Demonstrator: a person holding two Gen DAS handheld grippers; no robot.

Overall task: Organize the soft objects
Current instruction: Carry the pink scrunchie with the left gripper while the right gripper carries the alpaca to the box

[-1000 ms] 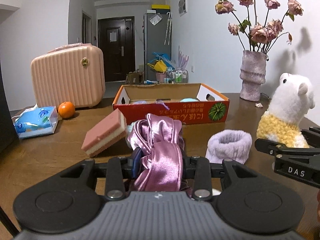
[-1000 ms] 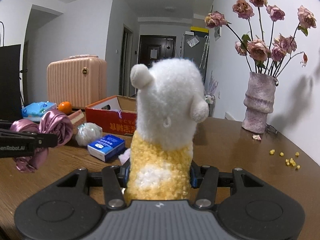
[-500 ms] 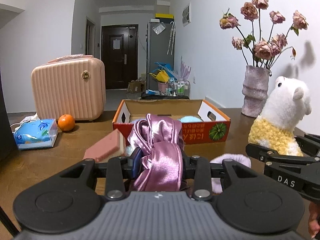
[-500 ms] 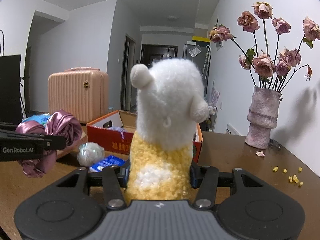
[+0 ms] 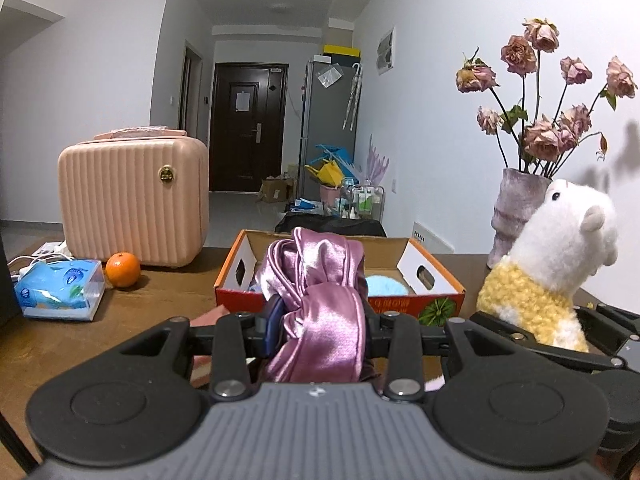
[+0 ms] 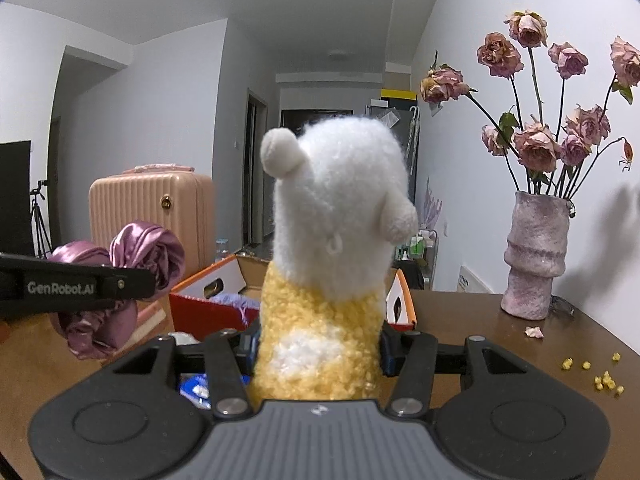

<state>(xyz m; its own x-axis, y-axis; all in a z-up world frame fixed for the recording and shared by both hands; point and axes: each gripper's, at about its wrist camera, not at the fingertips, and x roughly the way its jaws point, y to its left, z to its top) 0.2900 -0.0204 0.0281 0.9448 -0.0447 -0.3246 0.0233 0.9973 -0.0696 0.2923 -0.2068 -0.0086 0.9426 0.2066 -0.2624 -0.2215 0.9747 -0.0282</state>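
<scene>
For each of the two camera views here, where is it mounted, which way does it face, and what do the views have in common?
Left wrist view: sits on the left tongs, looking forward over the brown wooden table at the open orange cardboard box; its own tongs clamp a shiny purple satin scrunchie.
Right wrist view: sits on the right tongs, facing the same way; they clamp a white and yellow plush alpaca.
Shared: box, pink ribbed suitcase, vase of dried roses, and each other's load.

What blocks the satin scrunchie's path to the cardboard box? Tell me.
Nothing visible does. The left gripper holds the purple satin scrunchie above the table, and the open-topped cardboard box lies straight ahead with only air between them.
</scene>
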